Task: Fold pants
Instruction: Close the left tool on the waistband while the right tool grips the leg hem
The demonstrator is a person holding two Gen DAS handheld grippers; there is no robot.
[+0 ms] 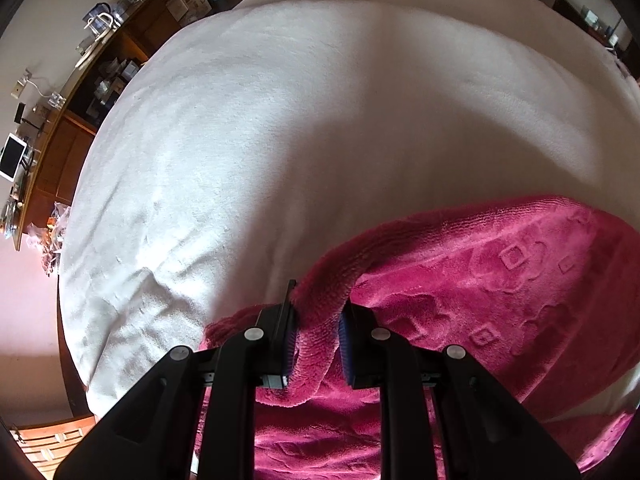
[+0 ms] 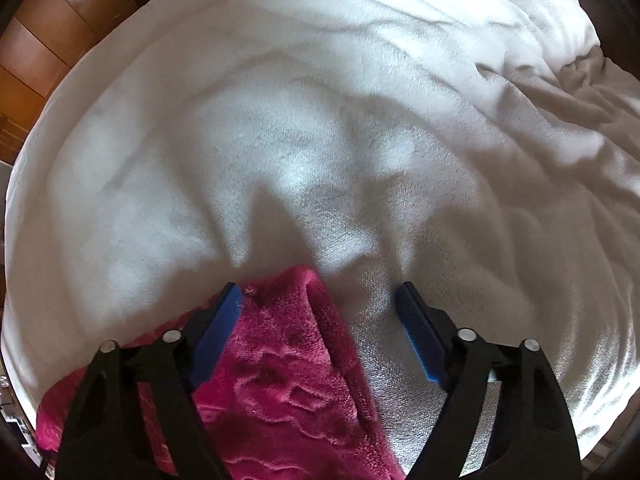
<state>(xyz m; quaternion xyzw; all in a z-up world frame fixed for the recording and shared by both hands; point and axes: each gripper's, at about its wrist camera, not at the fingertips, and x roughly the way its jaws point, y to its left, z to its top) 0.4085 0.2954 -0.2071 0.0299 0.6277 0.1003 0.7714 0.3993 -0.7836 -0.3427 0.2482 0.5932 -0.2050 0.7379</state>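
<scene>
Pants (image 1: 500, 280) lie on the white bed (image 1: 280, 140) near its edge — our left gripper (image 1: 318, 320) pinches a fold; our right gripper (image 2: 320, 304) gapes over a corner, unclamped.

Two round fisheye views with dark corners and strongly bent edges. Soft daylight brightens the white blanket (image 1: 320, 140), with near-glare patches mid-frame. Broad grey shadows cross its folds, and two pointed shadows fall ahead in the right wrist view. Focus is fairly sharp.
</scene>
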